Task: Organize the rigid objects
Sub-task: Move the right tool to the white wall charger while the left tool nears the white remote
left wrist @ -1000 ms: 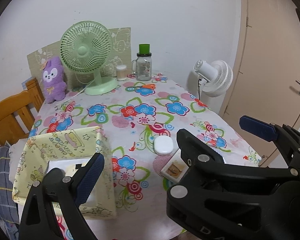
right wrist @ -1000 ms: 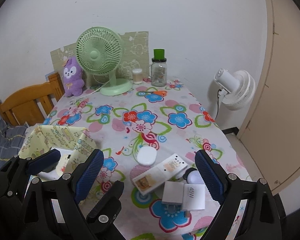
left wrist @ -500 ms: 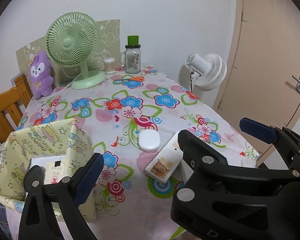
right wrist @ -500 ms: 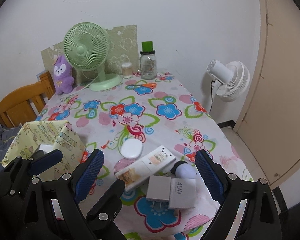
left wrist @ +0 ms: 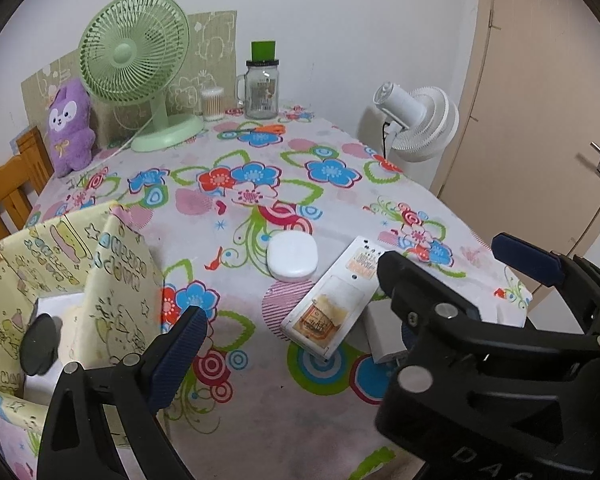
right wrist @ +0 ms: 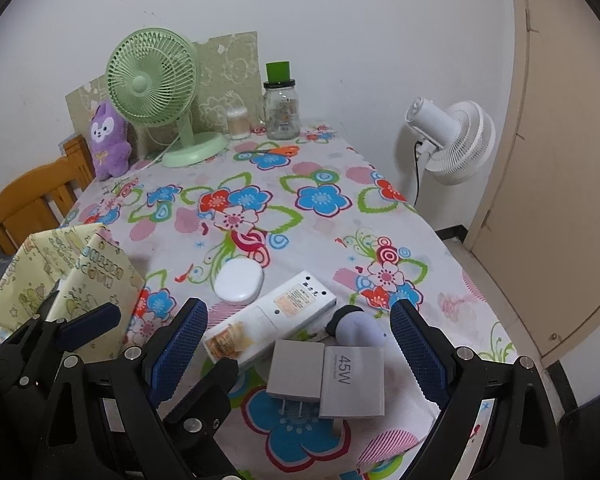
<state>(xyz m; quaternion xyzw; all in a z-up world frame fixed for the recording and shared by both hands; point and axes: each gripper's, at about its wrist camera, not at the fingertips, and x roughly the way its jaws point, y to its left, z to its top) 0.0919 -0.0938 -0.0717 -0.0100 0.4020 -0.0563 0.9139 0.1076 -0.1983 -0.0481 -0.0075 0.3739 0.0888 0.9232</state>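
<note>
My right gripper (right wrist: 298, 340) hangs wide open and empty above the 45W charger (right wrist: 352, 382) at lower centre; the white remote (right wrist: 270, 318) lies just left. My left gripper (left wrist: 184, 332) holds nothing; its width I cannot tell.

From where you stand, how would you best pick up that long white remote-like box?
Probably across its narrow width, near the middle, coming from above. The long white box lies flat and slanted; its near end rests on the grey charger, and the open right gripper spans it.
</note>
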